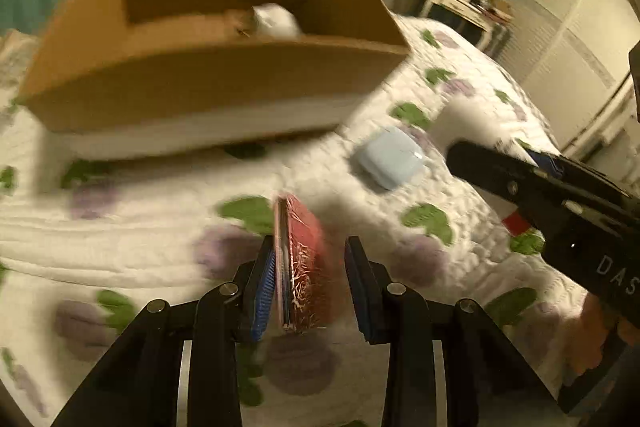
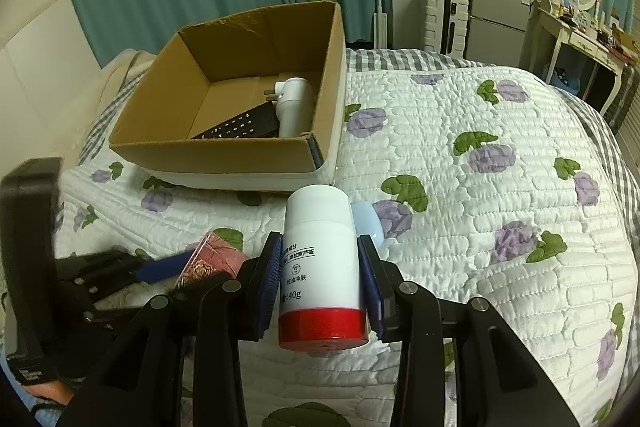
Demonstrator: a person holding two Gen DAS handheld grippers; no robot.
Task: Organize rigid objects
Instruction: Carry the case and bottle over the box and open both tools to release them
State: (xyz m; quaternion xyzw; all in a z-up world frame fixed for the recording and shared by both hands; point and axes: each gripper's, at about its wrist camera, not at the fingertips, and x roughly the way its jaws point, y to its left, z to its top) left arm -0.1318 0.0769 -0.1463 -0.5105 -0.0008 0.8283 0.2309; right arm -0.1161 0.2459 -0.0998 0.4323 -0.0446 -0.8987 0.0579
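1. Showing two hand-held grippers above a quilted floral bedspread (image 2: pixel 460 155), each with an item for the cardboard box (image 2: pixel 224 157) that sits on the bed ahead of them.
2. The right gripper (image 2: pixel 318 281) is closed on a white bottle with a red cap (image 2: pixel 320 267); both blue pads touch the bottle's sides, and the red cap points back toward the camera.
3. The left gripper (image 1: pixel 310 277) has a flat red-patterned case (image 1: pixel 300 263) standing on edge between its jaws. The case lies against the left pad, while a gap shows between it and the right pad, so the jaws appear open or only loosely closing. The view is motion-blurred, so the firmness of the hold cannot be judged.
4. A pale blue case (image 1: pixel 390 157) rests on the bedspread between the two grippers and the box, just beside the far end of the bottle as seen from the right wrist.
5. The box already holds a white plug-like device (image 2: pixel 294 107) and a black remote control (image 2: pixel 240 127), lying side by side against its right wall.
6. Step in hand, as a judgement: transport of picked items to the box; the task seems partly done, with the blue case yet to be collected.
7. Next move calls for lifting the bottle over the near wall of the box and releasing it on the bare floor at the left, and for securing the red case before it is moved.
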